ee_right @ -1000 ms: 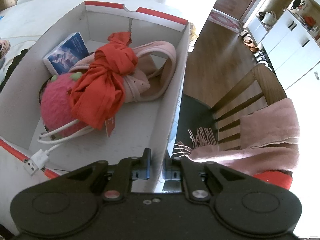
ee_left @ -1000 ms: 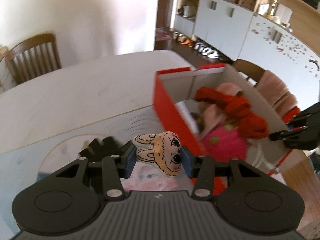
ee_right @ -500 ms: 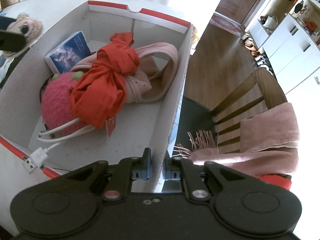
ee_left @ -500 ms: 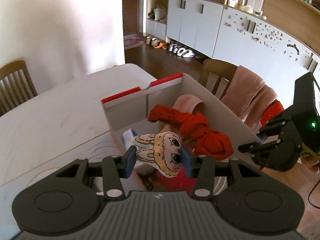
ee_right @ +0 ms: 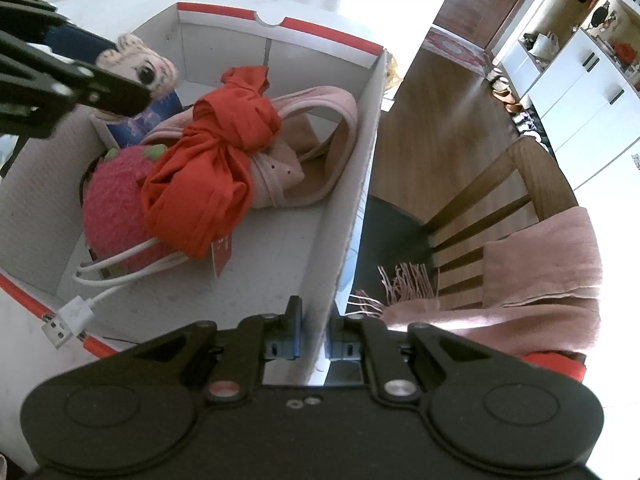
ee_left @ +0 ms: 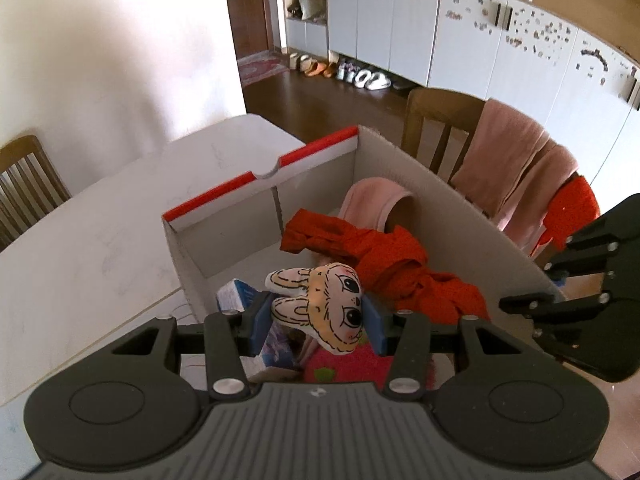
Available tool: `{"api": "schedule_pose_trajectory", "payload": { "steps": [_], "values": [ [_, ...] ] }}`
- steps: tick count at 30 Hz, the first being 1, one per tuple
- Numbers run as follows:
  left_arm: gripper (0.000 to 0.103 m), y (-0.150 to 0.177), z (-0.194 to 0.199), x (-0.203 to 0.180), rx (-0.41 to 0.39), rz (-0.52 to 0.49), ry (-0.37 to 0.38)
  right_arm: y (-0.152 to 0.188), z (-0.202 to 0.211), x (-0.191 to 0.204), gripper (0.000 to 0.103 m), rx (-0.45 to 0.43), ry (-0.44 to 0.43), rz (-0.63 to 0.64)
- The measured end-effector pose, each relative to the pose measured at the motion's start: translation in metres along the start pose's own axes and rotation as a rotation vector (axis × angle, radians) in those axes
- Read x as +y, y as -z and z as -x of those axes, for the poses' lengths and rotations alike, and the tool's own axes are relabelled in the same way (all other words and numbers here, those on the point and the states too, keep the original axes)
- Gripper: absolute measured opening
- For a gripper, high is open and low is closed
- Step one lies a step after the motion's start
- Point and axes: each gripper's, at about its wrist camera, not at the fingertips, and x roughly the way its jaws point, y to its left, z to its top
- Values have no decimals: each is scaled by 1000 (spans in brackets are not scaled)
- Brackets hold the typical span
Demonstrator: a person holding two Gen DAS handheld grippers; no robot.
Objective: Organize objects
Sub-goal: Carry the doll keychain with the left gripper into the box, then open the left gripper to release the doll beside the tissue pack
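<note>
Plush bunny head [ee_left: 320, 312] clamped between blue pads of left gripper [ee_left: 316, 322], held centre frame over box [ee_left: 472, 196] interior, judged ready for release among contents. Box side wall pinched by right gripper [ee_right: 313, 334], bottom centre of right view, jaws closed on cardboard, presumably to steady box. Red cloth [ee_right: 216, 168], pink plush [ee_right: 116, 212], white cable [ee_right: 80, 308] already inside.

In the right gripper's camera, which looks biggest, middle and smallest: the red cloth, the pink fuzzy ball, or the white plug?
1. red cloth
2. pink fuzzy ball, nearly as big, though the cloth hides part of it, so these two are close
3. white plug, clearly smallest
</note>
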Motion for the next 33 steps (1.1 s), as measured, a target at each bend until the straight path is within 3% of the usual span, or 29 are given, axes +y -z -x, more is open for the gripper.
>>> {"api": "schedule_pose_trajectory", "payload": {
  "steps": [16,19,24,33],
  "values": [
    [48,-4,-36,-12,80,-48,-36,0,0,-2,9,-4,-1,-4],
    [50,-3,-36,-13,77,-59,-42,-1,0,-2,9,-3,-1,-3],
    [67,-1,-31,-10,67,-54,-40,0,0,-2,9,-4,-2,-2],
    [67,7,-10,-2,43,-17,-11,0,0,-2,9,-4,-2,-1]
  ]
}}
